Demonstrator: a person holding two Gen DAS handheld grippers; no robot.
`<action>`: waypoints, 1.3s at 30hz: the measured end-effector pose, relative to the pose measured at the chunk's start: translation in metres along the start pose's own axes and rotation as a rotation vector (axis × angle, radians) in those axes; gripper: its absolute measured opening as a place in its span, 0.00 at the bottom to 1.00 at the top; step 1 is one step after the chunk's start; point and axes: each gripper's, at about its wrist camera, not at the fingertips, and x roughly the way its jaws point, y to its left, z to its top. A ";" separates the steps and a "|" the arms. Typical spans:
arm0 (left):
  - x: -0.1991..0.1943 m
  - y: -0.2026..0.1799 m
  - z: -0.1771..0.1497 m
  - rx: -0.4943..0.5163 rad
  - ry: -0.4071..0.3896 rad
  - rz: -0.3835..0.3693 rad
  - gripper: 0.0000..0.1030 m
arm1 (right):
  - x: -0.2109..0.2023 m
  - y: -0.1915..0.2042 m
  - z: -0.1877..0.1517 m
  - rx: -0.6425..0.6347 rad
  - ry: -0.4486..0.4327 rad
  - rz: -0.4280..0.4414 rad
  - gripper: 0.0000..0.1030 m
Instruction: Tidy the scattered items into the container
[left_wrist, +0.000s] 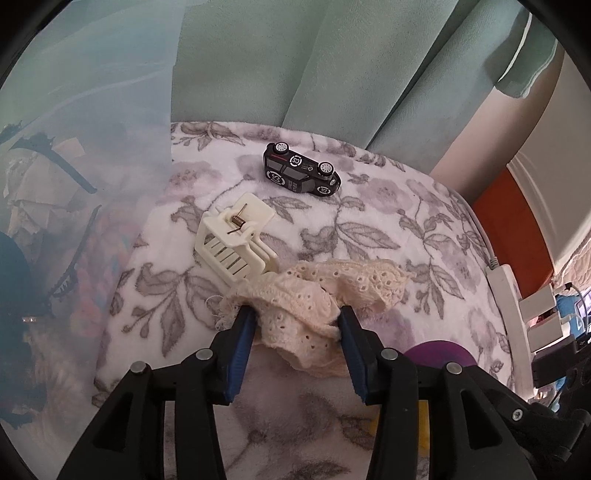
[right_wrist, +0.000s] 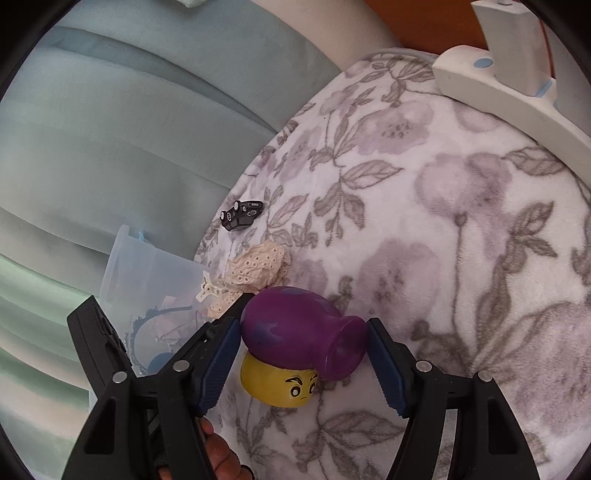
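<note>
A cream lace scrunchie (left_wrist: 314, 302) lies on the floral blanket (left_wrist: 369, 229), between the blue pads of my left gripper (left_wrist: 295, 314). The jaws stand apart, the fabric loosely brushing both pads. A white claw clip (left_wrist: 232, 240) rests just beyond it, and a black toy car (left_wrist: 301, 173) lies on its side farther back. My right gripper (right_wrist: 304, 325) is shut on a purple-capped mushroom toy (right_wrist: 295, 332) with a yellow face, one pad on each side of the cap. The translucent container (left_wrist: 74, 203) holding dark hair bands stands at the left, off the blanket's edge.
A white power strip (left_wrist: 506, 291) with plugs runs along the blanket's right edge. Green curtains (left_wrist: 332, 74) hang behind. The container (right_wrist: 147, 280), scrunchie (right_wrist: 258, 269) and car (right_wrist: 242, 214) also show in the right wrist view. A hand (right_wrist: 214, 450) shows below the right gripper.
</note>
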 end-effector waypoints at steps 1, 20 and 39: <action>0.000 0.000 0.000 -0.003 0.001 -0.001 0.46 | -0.002 0.000 0.000 -0.001 -0.001 -0.003 0.70; -0.022 0.013 -0.042 -0.069 0.069 -0.002 0.05 | -0.056 0.028 -0.007 -0.057 -0.078 0.031 0.70; -0.117 -0.009 -0.039 -0.001 -0.037 -0.072 0.05 | -0.139 0.067 -0.026 -0.128 -0.193 0.091 0.70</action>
